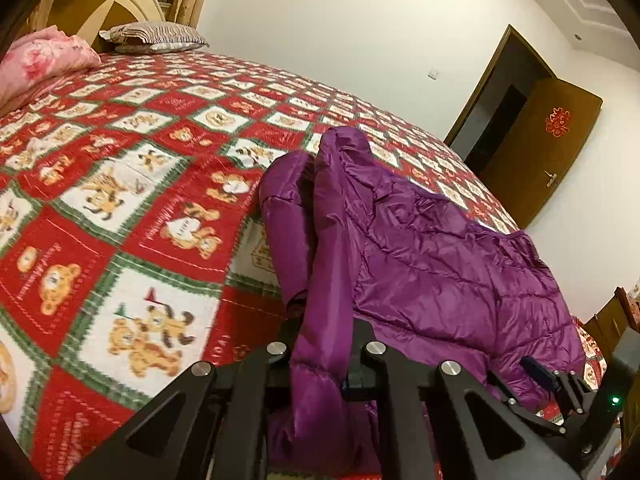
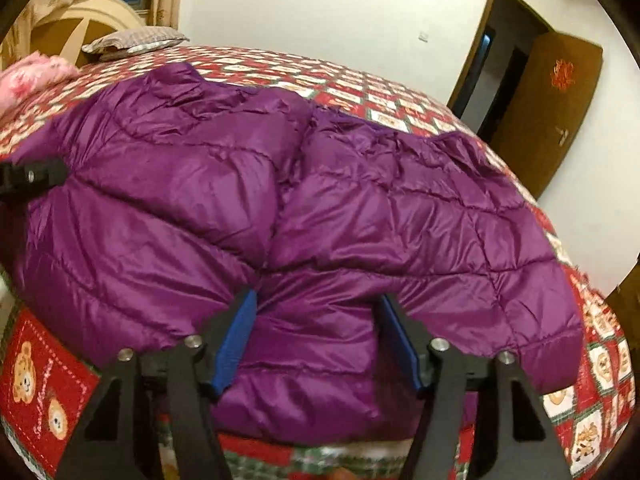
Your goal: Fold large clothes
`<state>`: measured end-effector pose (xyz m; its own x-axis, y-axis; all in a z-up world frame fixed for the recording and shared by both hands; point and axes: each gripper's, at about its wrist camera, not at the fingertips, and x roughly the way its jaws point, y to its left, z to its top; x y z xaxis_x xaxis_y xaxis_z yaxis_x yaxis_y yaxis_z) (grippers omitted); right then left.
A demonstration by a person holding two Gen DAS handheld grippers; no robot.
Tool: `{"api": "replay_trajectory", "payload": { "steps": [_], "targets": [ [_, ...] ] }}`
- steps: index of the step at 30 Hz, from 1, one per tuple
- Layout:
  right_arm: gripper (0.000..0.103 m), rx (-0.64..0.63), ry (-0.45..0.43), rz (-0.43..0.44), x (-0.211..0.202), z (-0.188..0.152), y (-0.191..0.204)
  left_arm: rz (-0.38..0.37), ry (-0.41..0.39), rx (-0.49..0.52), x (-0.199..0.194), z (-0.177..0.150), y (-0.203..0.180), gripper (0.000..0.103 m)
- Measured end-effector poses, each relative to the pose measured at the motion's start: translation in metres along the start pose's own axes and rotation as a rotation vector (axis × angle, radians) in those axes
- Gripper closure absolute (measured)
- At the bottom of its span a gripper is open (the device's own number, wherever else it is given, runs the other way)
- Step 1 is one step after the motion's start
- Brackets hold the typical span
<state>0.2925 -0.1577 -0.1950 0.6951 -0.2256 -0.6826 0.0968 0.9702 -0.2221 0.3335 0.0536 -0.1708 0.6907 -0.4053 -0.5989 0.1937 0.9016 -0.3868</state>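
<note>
Purple down jacket [image 2: 304, 208] spread on patterned bedspread [image 1: 120, 184]. Left gripper [image 1: 320, 360] clamped on sleeve [image 1: 312, 264]. Right gripper [image 2: 316, 340] jaws apart, straddling hem, not pinching. Advice: secure hem before lifting; carry sleeve across body, keeping slippery fabric taut.

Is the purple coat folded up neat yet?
Not yet. The purple coat lies spread and puffy across the bed, one sleeve pinched in the left gripper.
</note>
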Motion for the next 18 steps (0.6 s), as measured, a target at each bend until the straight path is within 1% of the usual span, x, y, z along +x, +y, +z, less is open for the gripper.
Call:
{"api": "replay_trajectory", "payload": {
  "steps": [4, 5, 7, 8, 9, 11, 12, 13, 15, 16, 17, 18],
  "targets": [
    [0.037, 0.009, -0.001, 0.042, -0.003, -0.002, 0.002, 0.007, -0.018, 0.018, -0.019, 0.007, 0.006, 0.096],
    [0.037, 0.003, -0.001, 0.064, -0.006, -0.002, 0.004, 0.020, -0.031, 0.026, -0.027, 0.011, 0.008, 0.096],
    [0.037, -0.001, -0.003, 0.140, -0.012, 0.001, 0.005, 0.032, -0.052, 0.023, -0.037, 0.019, 0.014, 0.096],
    [0.037, 0.004, -0.013, 0.188, -0.018, 0.002, 0.002, 0.045, -0.071, 0.030, -0.048, 0.027, 0.016, 0.096],
    [0.037, 0.016, -0.029, 0.218, -0.025, 0.003, -0.003, 0.056, -0.085, 0.043, -0.054, 0.031, 0.015, 0.096],
    [0.036, 0.049, -0.079, 0.236, -0.041, 0.003, -0.018, 0.088, -0.142, 0.113, -0.076, 0.048, 0.002, 0.096],
    [0.034, 0.076, -0.104, 0.242, -0.049, 0.002, -0.030, 0.094, -0.160, 0.134, -0.083, 0.053, -0.005, 0.096],
    [0.032, 0.100, -0.119, 0.242, -0.053, 0.001, -0.042, 0.093, -0.178, 0.158, -0.090, 0.059, -0.014, 0.096],
    [0.029, 0.156, -0.141, 0.203, -0.059, -0.003, -0.070, 0.076, -0.205, 0.217, -0.100, 0.070, -0.043, 0.096],
    [0.028, 0.184, -0.138, 0.173, -0.057, -0.005, -0.085, 0.060, -0.213, 0.242, -0.102, 0.073, -0.059, 0.096],
    [0.028, 0.215, -0.131, 0.143, -0.055, -0.008, -0.101, 0.031, -0.217, 0.287, -0.103, 0.074, -0.086, 0.096],
    [0.027, 0.253, -0.117, 0.113, -0.049, -0.012, -0.120, 0.015, -0.219, 0.312, -0.102, 0.073, -0.100, 0.096]
  ]
}}
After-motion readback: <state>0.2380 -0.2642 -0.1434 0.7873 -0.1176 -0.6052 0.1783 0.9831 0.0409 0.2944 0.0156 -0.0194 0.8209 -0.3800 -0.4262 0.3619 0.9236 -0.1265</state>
